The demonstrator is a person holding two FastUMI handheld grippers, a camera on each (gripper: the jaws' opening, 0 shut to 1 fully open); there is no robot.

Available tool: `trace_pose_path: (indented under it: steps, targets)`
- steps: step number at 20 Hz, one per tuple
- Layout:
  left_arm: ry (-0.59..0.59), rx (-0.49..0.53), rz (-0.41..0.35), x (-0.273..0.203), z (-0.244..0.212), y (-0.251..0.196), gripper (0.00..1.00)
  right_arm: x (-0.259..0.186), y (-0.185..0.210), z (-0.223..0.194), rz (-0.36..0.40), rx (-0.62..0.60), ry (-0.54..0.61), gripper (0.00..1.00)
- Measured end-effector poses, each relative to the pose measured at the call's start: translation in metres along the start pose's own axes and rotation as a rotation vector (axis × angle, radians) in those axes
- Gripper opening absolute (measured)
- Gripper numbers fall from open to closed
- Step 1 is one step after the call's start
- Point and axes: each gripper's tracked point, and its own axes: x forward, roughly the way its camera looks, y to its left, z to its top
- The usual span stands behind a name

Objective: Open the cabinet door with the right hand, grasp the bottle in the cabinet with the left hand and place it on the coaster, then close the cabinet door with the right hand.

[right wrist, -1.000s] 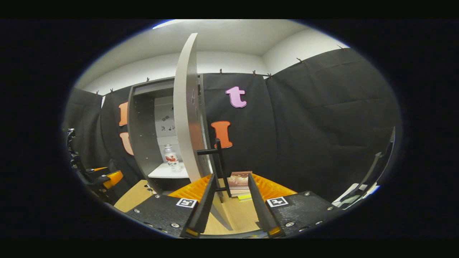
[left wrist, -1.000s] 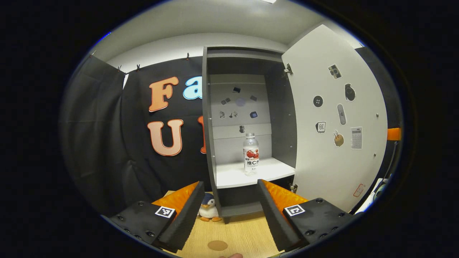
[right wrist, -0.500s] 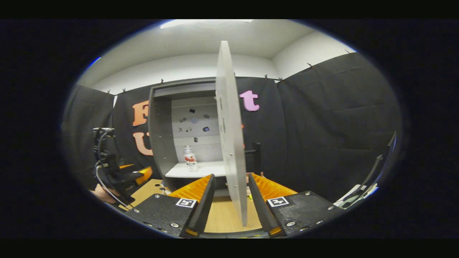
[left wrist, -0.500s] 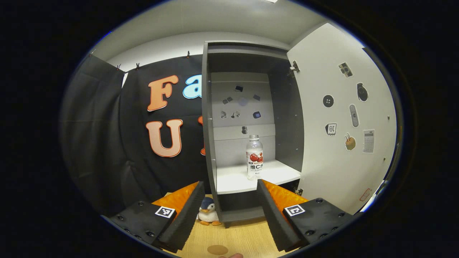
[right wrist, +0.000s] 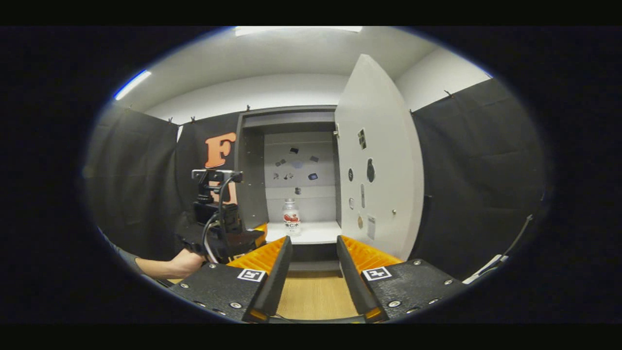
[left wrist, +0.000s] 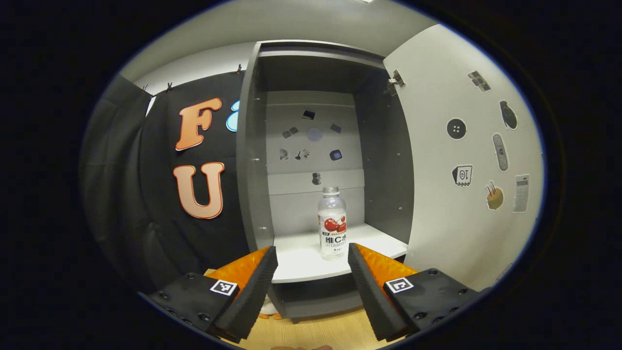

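The cabinet door [left wrist: 466, 160] stands swung wide, clearing the way in; the bottle [left wrist: 332, 223] stands upright on the white shelf [left wrist: 296, 257] — the left gripper [left wrist: 311, 272], fingers wide, lines up on it; the right gripper [right wrist: 313, 272] hangs back over the bench [right wrist: 316, 296], parted and empty.

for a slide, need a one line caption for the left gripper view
Open left gripper approaches the bottle standing on the shelf behind the open cabinet door.
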Motion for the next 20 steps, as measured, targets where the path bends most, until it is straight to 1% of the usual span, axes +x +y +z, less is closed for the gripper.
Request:
trace_pose_path:
  steps: [3, 9, 15, 17, 20]
  targets:
    - [-0.015, -0.005, -0.023, 0.034, 0.004, -0.008, 0.95, 0.016, 0.01, -0.003, 0.008, -0.007, 0.009, 0.58]
    - [0.0, -0.021, -0.054, 0.091, -0.002, -0.021, 0.96, 0.04, 0.01, -0.009, -0.007, 0.005, 0.021, 0.59]
    - [-0.023, 0.006, -0.051, 0.136, -0.006, -0.027, 0.96, 0.05, 0.005, -0.013, -0.024, -0.003, 0.035, 0.6]
    - [-0.032, 0.004, -0.065, 0.148, -0.005, -0.034, 0.96, 0.052, 0.002, -0.015, -0.029, -0.005, 0.041, 0.6]
    - [-0.029, 0.017, -0.048, 0.163, -0.009, -0.033, 0.96, 0.055, -0.003, -0.014, -0.035, -0.004, 0.043, 0.6]
